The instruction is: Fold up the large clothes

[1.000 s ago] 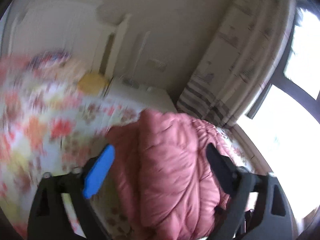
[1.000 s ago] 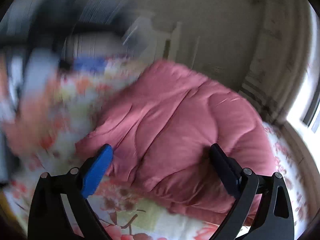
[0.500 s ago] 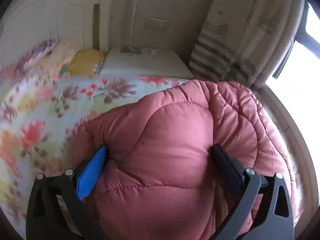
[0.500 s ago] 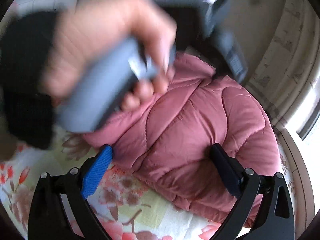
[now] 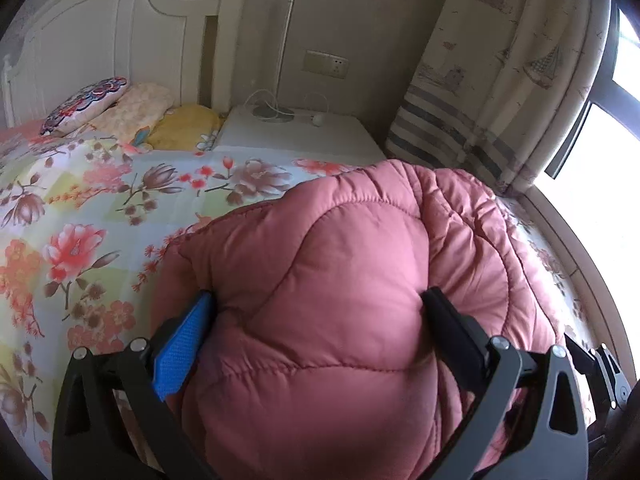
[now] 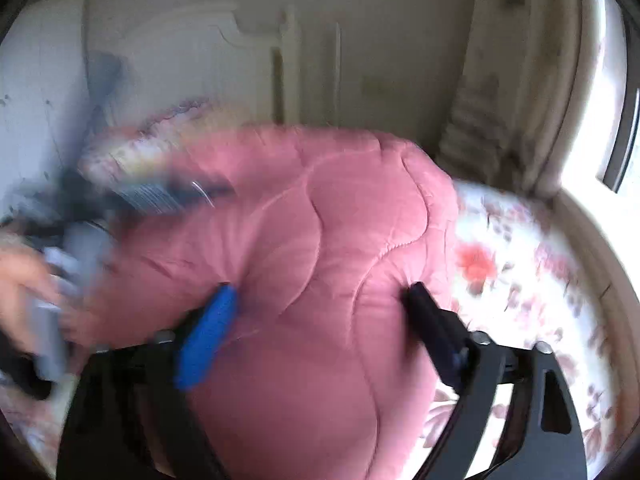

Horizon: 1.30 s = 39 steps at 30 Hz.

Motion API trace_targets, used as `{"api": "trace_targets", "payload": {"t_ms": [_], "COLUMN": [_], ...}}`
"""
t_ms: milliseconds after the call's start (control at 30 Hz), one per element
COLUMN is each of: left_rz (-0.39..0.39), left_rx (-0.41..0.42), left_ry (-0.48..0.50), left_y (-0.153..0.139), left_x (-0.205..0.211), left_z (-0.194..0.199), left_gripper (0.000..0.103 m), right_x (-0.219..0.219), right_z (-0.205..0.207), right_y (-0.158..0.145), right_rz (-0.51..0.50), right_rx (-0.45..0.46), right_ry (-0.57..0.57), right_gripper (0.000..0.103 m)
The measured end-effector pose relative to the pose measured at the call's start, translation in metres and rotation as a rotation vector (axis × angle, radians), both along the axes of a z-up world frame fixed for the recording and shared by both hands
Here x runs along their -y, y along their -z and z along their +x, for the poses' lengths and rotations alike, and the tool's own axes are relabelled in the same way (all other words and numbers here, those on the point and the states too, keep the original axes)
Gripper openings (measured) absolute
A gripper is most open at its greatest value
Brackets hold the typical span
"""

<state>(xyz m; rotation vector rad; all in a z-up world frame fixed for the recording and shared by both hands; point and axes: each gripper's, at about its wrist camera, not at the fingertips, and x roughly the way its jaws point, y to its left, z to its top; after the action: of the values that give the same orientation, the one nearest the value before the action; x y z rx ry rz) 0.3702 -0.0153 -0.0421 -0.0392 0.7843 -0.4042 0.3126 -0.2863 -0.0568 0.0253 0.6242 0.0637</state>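
A pink quilted puffer jacket (image 5: 340, 280) lies bunched on a floral bedspread (image 5: 80, 220). My left gripper (image 5: 316, 300) is open, its blue and black fingers wide apart on either side of a puffed fold of the jacket and pressing into it. My right gripper (image 6: 320, 292) is also open, its fingers pushed against the jacket (image 6: 320, 220) from the other side. The right wrist view is blurred. The left hand and its gripper handle (image 6: 48, 288) show blurred at the left of that view.
A white headboard (image 5: 100, 40) and several pillows (image 5: 120, 108) are at the far left. A white nightstand (image 5: 296, 128) with a lamp base stands behind the bed. A patterned curtain (image 5: 500, 80) and a bright window are on the right.
Both grippers have moved forward onto the jacket, which now fills the space between their fingers. The right gripper's fingers stand a little closer together than before. The left hand has moved down and left in the right wrist view.
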Motion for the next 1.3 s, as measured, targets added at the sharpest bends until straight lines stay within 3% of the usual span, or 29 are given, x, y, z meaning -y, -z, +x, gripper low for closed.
{"api": "trace_targets", "payload": {"t_ms": [167,233,467,500,667,733,833,1067,1300], "left_rz": [0.019,0.008,-0.061,-0.048,0.1,0.132,0.107,0.129,0.137], "left_rx": [0.005,0.027,0.296,0.336,0.506,0.499,0.437,0.358,0.343], "left_ry": [-0.041,-0.074,-0.217,-0.227,-0.192,-0.198,-0.172,-0.17,-0.171], "left_y": [-0.008,-0.018,-0.062,-0.065,-0.07,-0.061,-0.047,-0.026,-0.02], "left_x": [-0.004,-0.015,-0.076,-0.08,-0.073,-0.068,-0.068,-0.063,-0.061], "left_z": [-0.012,-0.029,-0.173,-0.195,-0.275,-0.3,-0.318,-0.322,-0.318], "left_gripper": [0.101,0.101,0.101,0.101,0.101,0.101,0.101,0.101,0.101], "right_x": [0.005,0.002,-0.002,0.0,0.0,-0.009,-0.026,-0.054,-0.045], "right_z": [-0.012,-0.03,-0.137,-0.149,-0.193,-0.21,-0.227,-0.245,-0.253], "right_y": [-0.017,-0.025,-0.058,-0.06,-0.063,-0.059,-0.047,-0.021,-0.027], "right_rz": [0.009,0.036,0.003,0.012,0.04,0.032,-0.002,-0.154,-0.05], "right_rx": [-0.041,-0.015,0.139,0.155,0.198,0.205,0.194,0.143,0.195], "right_ry": [0.045,0.058,0.035,0.04,0.089,0.106,0.111,0.12,0.122], "right_gripper": [0.089,0.089,0.093,0.099,0.099,0.099,0.099,0.099,0.099]}}
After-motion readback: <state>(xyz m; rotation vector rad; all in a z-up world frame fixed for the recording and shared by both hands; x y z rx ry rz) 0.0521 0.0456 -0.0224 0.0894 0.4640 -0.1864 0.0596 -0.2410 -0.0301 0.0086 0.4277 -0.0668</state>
